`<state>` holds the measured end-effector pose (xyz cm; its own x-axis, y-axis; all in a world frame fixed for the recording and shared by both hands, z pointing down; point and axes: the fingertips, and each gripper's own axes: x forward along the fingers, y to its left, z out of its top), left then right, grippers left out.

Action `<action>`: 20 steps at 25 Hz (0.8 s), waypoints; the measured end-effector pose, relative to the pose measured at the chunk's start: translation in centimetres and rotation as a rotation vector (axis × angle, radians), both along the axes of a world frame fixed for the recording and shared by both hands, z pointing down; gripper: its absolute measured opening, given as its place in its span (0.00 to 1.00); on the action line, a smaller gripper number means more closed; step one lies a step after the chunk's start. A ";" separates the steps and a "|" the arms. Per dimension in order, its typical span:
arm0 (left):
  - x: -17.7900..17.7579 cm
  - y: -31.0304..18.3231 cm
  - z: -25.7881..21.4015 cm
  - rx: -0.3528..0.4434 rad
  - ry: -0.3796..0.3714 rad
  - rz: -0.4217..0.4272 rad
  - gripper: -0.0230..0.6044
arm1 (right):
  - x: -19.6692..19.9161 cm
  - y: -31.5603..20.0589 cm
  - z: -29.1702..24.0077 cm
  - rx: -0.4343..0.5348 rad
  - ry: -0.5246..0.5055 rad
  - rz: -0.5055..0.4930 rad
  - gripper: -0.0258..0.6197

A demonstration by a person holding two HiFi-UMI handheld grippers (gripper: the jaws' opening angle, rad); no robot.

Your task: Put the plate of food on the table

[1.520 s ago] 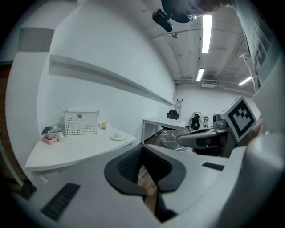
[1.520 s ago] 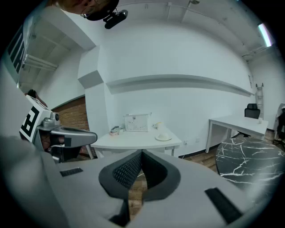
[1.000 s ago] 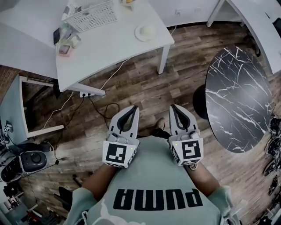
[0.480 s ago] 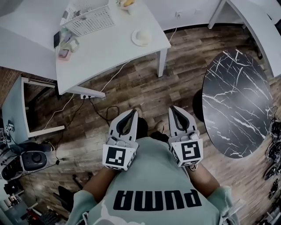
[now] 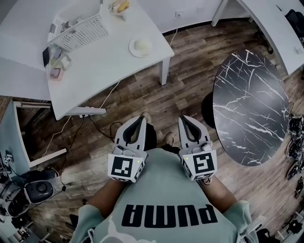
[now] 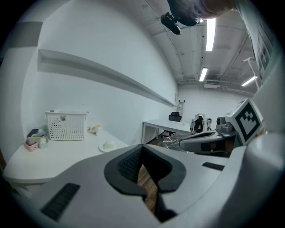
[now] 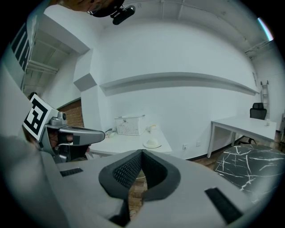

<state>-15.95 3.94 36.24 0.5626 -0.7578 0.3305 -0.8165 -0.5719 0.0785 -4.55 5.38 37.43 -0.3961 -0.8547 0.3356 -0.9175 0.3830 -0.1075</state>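
Observation:
A white plate with a pale round piece of food [image 5: 141, 46] sits near the right front corner of the white table [image 5: 104, 61]. It also shows in the left gripper view, plate [image 6: 108, 145], and in the right gripper view, plate [image 7: 152, 143]. My left gripper [image 5: 142, 117] and right gripper [image 5: 183, 117] are held side by side close to the person's chest, over the wood floor, well short of the table. Both are shut with nothing between the jaws, which meet at the tips [image 6: 142, 147] [image 7: 142, 152].
A white perforated basket [image 5: 80, 28], small items [image 5: 54, 66] and a second dish with yellow food [image 5: 119, 6] share the white table. A round black marble table [image 5: 251, 109] stands to the right. A power strip and cables [image 5: 88, 111] lie under the white table.
The white table and plate have shifted left and slightly nearer in the head view as the person moves. Both grippers stay shut and keep their place before the chest.

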 end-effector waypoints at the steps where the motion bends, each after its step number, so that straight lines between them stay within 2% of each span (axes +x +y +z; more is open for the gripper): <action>1: 0.0 -0.6 0.0 0.000 0.002 0.011 0.05 | -0.1 -0.5 0.0 -0.002 0.003 0.005 0.05; 11: -1.4 -6.9 0.0 -0.009 0.046 0.057 0.05 | -2.0 -5.8 -0.1 -0.032 0.032 0.046 0.05; 20: -3.7 -11.2 0.8 -0.027 0.091 0.050 0.05 | -3.9 -10.5 -0.4 -0.045 0.083 0.051 0.05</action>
<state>-19.67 -7.21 37.00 0.6277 -0.7198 0.2964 -0.7761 -0.6081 0.1670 -8.40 -5.11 37.02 -0.3215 -0.8564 0.4040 -0.9422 0.3318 -0.0464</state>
